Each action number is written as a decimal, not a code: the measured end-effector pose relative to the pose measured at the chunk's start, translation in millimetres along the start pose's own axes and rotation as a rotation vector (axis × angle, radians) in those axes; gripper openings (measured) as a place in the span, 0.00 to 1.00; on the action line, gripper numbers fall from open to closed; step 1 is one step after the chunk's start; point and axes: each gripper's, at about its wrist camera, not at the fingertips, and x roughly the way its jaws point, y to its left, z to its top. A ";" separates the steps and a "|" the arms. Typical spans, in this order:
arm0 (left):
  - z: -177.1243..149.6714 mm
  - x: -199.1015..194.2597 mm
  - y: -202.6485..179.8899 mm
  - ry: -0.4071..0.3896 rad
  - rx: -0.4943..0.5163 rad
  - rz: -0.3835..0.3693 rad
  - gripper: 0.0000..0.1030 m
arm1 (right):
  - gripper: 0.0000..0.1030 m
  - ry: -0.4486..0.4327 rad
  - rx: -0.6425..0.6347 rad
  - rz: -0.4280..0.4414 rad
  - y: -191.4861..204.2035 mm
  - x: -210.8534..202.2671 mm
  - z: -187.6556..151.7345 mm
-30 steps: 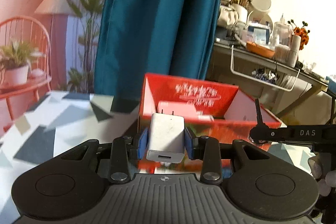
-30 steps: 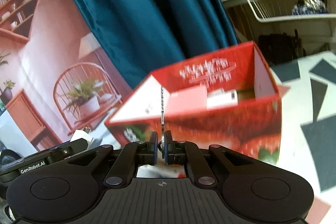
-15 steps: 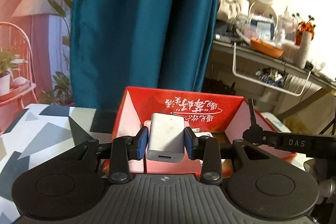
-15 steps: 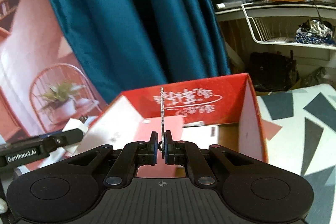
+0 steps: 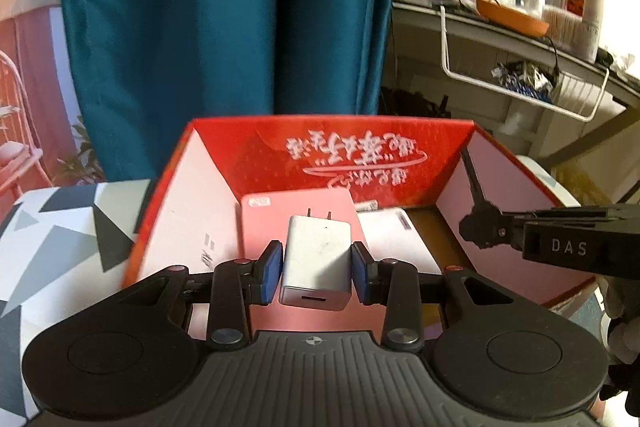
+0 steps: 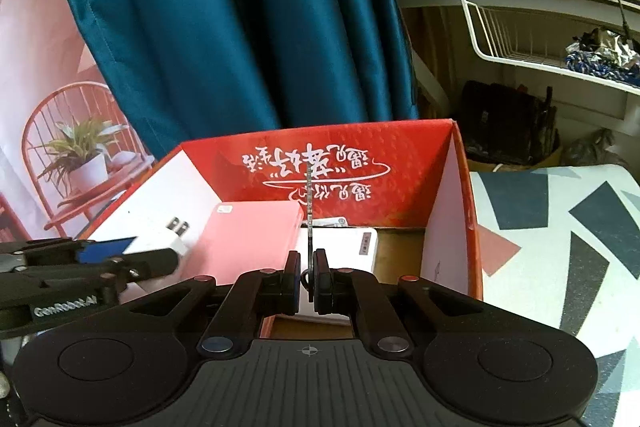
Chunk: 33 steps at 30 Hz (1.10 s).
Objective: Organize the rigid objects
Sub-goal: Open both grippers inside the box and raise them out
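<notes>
My left gripper is shut on a white plug-in charger, prongs pointing away, held over the open red box. Inside the box lie a pink flat case and a white flat case. My right gripper is shut on a thin flat metal blade seen edge-on, also over the box. The left gripper with the charger shows at the left of the right wrist view. The right gripper's side shows at the right of the left wrist view.
A table with a grey, white and red geometric cloth carries the box. A teal curtain hangs behind. A cluttered shelf with a white wire basket stands at the right. A backdrop shows a red chair.
Both grippers have moved forward and over the red box, so its inside with the pink and white cases now shows. Both holds are unchanged.
</notes>
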 end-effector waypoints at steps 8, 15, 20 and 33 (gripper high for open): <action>-4.0 6.9 -6.0 0.027 0.022 -0.039 0.38 | 0.06 0.016 -0.026 -0.058 4.5 2.9 -3.7; -4.6 2.8 -7.9 0.022 0.016 -0.084 0.38 | 0.06 0.057 -0.061 -0.129 13.5 -0.6 -7.7; -4.8 -17.1 -4.8 -0.032 0.027 -0.064 0.38 | 0.15 0.051 -0.041 -0.134 16.3 -9.0 -9.9; -12.9 -98.9 26.3 -0.166 -0.001 -0.020 0.81 | 0.91 -0.113 -0.019 -0.095 30.9 -75.1 -26.7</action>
